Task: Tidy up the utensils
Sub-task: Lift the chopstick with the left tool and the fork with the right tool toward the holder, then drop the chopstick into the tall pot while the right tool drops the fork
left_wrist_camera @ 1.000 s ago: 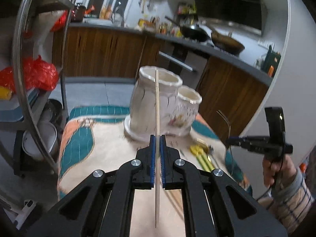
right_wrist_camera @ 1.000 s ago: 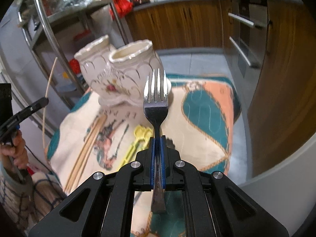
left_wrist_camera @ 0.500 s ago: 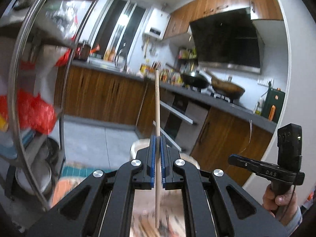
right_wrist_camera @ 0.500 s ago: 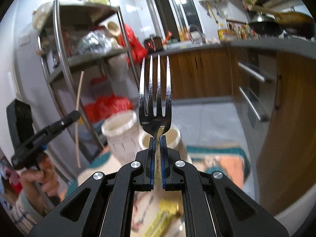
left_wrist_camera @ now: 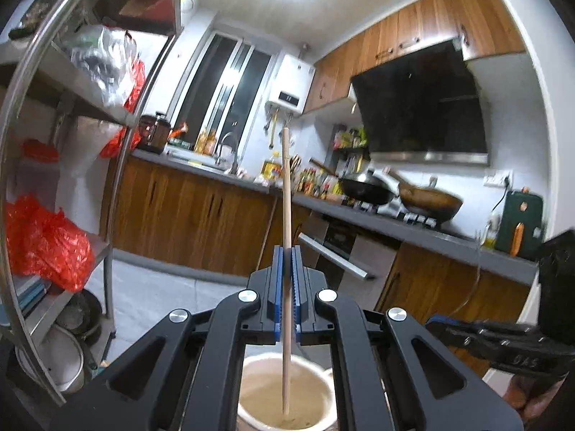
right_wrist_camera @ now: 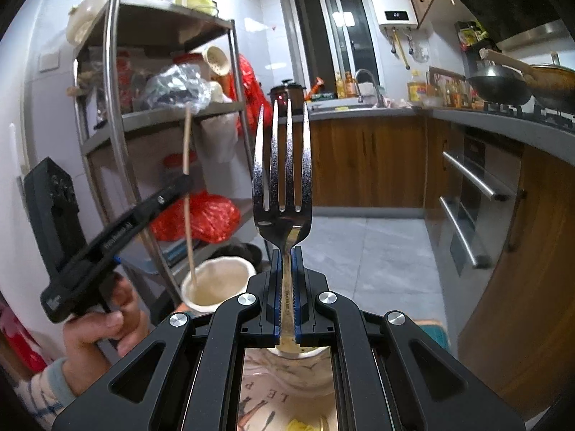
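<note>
A wooden chopstick [left_wrist_camera: 286, 215] is clamped upright by the left gripper [left_wrist_camera: 286, 294], its lower tip seen inside the cream holder cup [left_wrist_camera: 251, 395] at bottom centre. A fork [right_wrist_camera: 282, 179] is pinched by the right gripper [right_wrist_camera: 286, 294], tines up; its handle end is hidden behind the jaws.

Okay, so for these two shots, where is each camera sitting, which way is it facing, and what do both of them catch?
Left wrist: on the left gripper, facing the stove counter; chopstick clamped upright over the tall holder cup; right gripper's black body at right.
Right wrist: on the right gripper, facing the metal rack and sink; fork clamped, tines up; left hand visible.
Shared: chopstick, cup, window, water heater, woks.
</note>
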A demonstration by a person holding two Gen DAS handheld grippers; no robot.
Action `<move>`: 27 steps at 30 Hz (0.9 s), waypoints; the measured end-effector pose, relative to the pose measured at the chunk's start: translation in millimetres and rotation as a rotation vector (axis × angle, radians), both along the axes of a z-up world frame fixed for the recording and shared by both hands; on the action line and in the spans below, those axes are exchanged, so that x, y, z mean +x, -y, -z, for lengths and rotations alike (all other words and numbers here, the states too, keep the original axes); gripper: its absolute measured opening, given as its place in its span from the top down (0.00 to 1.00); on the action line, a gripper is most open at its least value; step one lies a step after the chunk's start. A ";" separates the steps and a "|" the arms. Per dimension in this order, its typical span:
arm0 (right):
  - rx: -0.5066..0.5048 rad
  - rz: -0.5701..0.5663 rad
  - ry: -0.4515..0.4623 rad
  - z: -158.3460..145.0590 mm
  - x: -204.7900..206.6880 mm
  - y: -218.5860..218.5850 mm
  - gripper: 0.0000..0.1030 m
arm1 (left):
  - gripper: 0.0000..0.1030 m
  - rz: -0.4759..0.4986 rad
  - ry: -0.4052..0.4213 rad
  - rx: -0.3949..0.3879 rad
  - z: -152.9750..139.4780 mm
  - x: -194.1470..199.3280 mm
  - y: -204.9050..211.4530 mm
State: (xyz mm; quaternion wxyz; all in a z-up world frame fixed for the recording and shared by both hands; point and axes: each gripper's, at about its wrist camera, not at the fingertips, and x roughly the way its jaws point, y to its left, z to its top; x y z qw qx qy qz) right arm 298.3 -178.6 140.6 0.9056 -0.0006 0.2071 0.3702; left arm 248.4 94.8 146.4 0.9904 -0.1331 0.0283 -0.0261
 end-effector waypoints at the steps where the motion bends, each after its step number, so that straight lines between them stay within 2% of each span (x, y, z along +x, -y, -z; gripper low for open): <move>1: -0.012 0.002 -0.004 3.1 1.7 -2.0 0.94 | 0.96 -0.001 -0.016 0.004 5.1 3.0 0.7; 12: -0.135 -0.025 -0.108 41.5 17.6 -25.2 0.94 | 0.96 -0.022 -0.156 0.103 44.5 0.6 17.5; 20: -0.181 -0.034 -0.140 57.6 23.7 -46.8 0.94 | 0.96 -0.065 -0.201 0.122 48.3 3.9 21.8; 25: -0.172 -0.019 -0.142 59.7 28.6 -48.4 0.94 | 0.94 -0.068 -0.207 0.121 47.7 3.7 19.5; 26: -0.165 -0.016 -0.139 59.5 29.2 -48.4 0.93 | 0.92 -0.069 -0.207 0.120 47.5 3.5 18.9; 27: -0.160 -0.012 -0.138 59.6 29.6 -48.4 0.86 | 0.90 -0.070 -0.210 0.118 47.8 2.9 17.7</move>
